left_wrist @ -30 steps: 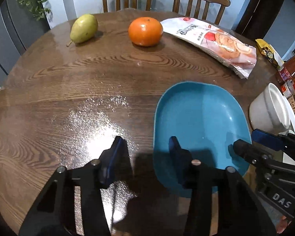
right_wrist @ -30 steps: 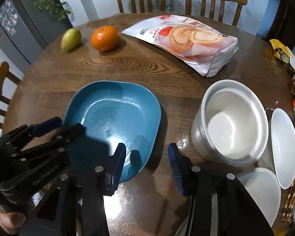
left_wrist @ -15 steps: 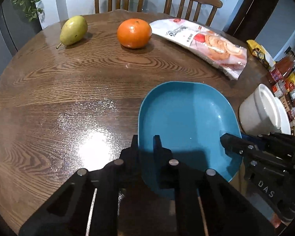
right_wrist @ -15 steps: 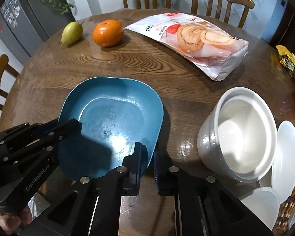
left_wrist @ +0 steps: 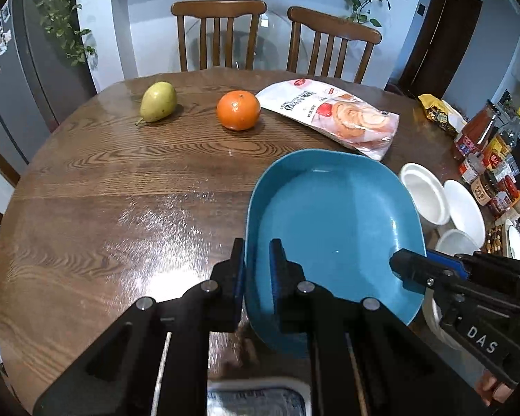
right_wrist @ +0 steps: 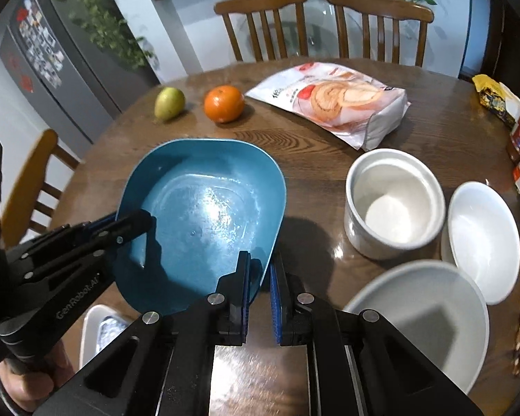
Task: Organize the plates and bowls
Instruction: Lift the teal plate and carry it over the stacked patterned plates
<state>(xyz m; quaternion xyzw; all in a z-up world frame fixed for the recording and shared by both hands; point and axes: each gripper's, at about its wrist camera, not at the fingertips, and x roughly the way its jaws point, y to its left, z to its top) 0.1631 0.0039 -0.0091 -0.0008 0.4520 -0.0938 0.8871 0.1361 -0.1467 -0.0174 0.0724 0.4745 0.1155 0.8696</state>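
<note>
We are clamping the blue plate [left_wrist: 332,228] with both the left gripper [left_wrist: 256,267] and the right gripper [right_wrist: 260,277], its long axis pointing away toward the chairs [left_wrist: 274,38].

The round table [left_wrist: 128,187] is dark wood with a bold grain under a glossy varnish that throws back a bright patch of light, and the chairs [left_wrist: 218,34] behind it are the same warm wood. The blue plate [right_wrist: 204,208] looks like smooth plastic with a wet-looking sheen, while the white pot [right_wrist: 393,201] and white bowls [right_wrist: 482,239] beside it look like glazed ceramic, smooth and shiny. The snack bag [left_wrist: 332,114] is slick, crinkly plastic film, the orange [left_wrist: 238,110] has a finely pitted skin, and both grippers are matt black plastic with bright metal screw heads and ribbed blue pads [right_wrist: 277,298].
</note>
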